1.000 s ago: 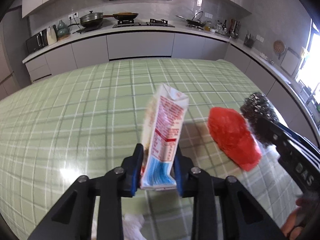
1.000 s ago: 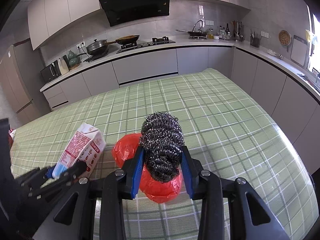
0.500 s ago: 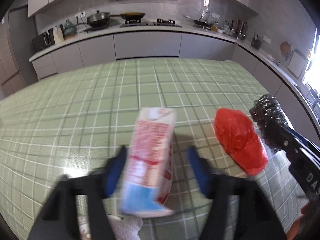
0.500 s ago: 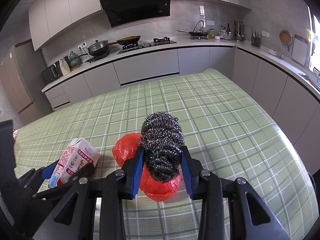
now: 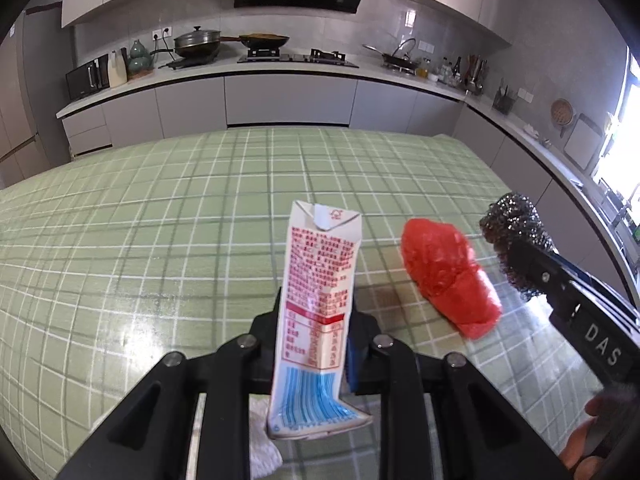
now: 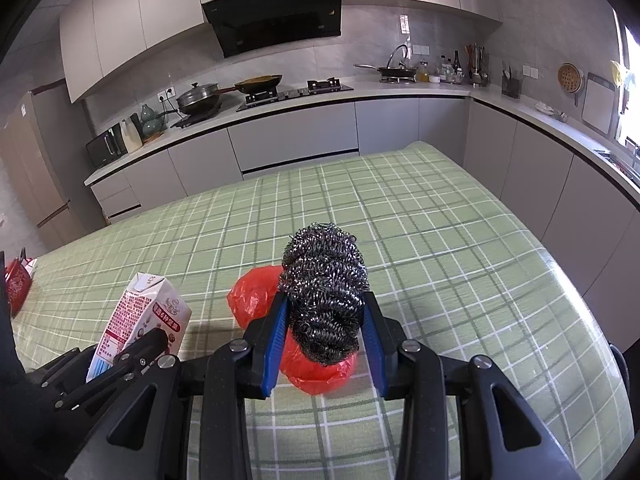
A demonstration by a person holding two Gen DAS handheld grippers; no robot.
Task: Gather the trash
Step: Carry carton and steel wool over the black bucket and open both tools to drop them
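Between the left gripper's [image 5: 314, 344] jaws sits the milk carton [image 5: 318, 300], clamped tight around its lower half, gable top pointing up and away, tipped a touch to the right, red print on its near face and blue stripes at the base. It's off the bench [image 5: 160, 208], held above the green checked cloth. From the right wrist view that same carton [image 6: 140, 320] leans at the lower left, black fingers [image 6: 140, 346] across its side.

Over to the right, and the steel wool scrubber [image 6: 324, 292] is squeezed between the right gripper's [image 6: 324, 344] blue-lined jaws, a fat grey coil bulging out above the pads. The left wrist view catches that scrubber [image 5: 516, 236] at the right edge, raised clear of the cloth.

Down on the bench lies the red plastic bag [image 5: 448, 276], crumpled, between the two tools; from the right wrist it sits directly beyond and beneath the scrubber, partly hidden by it. Something white and crumpled [image 5: 262, 444] peeks out on the cloth under the carton, near edge, too covered to name. A red bag [image 6: 16, 284] shows at the far left edge of the bench.

Beyond it all runs the kitchen counter [image 6: 360, 92] with a lidded pot [image 6: 198, 98], a frying pan [image 6: 258, 82] on the hob, and the dark range hood [image 6: 276, 16] above.
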